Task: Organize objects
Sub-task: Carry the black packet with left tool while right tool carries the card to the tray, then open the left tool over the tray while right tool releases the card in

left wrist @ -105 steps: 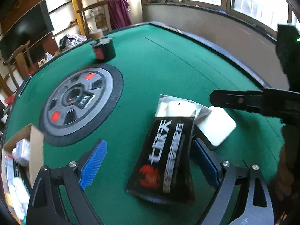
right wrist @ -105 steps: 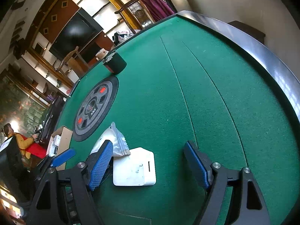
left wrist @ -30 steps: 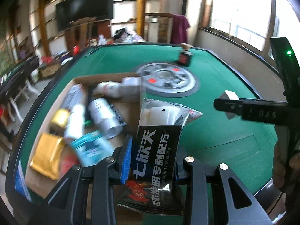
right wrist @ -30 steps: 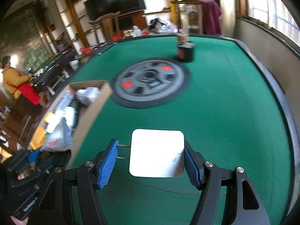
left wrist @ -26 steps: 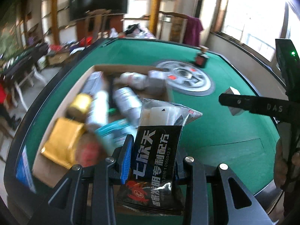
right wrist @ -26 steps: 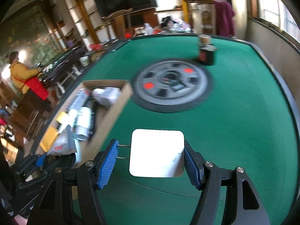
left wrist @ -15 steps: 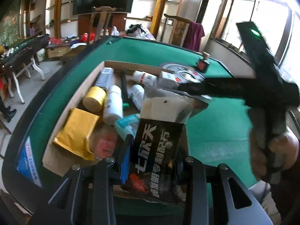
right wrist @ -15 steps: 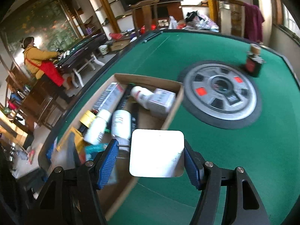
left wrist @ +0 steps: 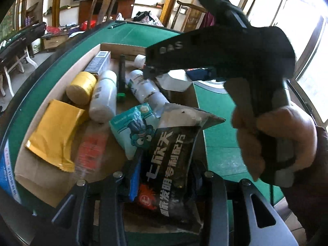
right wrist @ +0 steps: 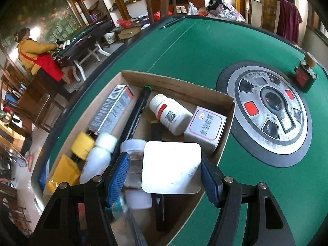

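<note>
The left claw (left wrist: 164,176) squeezes a shiny black packet (left wrist: 174,164) above the cardboard box (right wrist: 174,83). The right claw (right wrist: 165,174) pinches a flat white square block (right wrist: 171,167) over the box too, on the green felt tabletop (right wrist: 194,47).

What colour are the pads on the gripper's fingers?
Blue, shown best in the right wrist view on the right gripper pads.
</note>
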Motion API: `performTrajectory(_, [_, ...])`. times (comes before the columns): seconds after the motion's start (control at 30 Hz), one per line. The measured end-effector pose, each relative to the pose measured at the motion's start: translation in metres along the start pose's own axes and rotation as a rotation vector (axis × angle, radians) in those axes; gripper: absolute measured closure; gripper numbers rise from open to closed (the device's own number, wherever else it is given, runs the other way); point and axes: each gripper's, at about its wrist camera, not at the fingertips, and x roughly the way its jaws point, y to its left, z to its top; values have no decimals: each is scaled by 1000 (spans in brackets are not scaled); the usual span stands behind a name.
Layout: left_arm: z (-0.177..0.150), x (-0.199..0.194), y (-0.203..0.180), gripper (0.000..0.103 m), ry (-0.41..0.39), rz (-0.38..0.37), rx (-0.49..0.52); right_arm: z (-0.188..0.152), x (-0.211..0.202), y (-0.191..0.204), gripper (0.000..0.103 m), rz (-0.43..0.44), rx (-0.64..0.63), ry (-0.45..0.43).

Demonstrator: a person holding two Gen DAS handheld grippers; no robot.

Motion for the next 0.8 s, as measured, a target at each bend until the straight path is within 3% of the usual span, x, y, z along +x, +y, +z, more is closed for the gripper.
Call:
performTrajectory(0.13, [-2, 4, -5, 65, 0, -5, 3, 6, 4, -2, 31, 4, 9, -4])
performTrajectory(0.23, [-2, 4, -5, 58, -4, -19, -9, 7, 5, -3, 31, 11, 13, -6])
performTrajectory(0.4, [0, 0, -3, 28, -38, -26, -19, 5, 4, -5, 29, 38, 26, -2])
performTrajectory(0.57, [-1, -19, -9, 11, -134, 63, 9, 1, -17, -6, 27, 72, 36, -57])
performTrajectory(0.63, [2, -27, -9, 10, -169, 111, 6, -2, -33, -7, 26, 75, 38, -100])
performTrajectory(0.8, [6, -53, 1, 1, -278, 227, -53, -21, -79, -5, 15, -15, 32, -239])
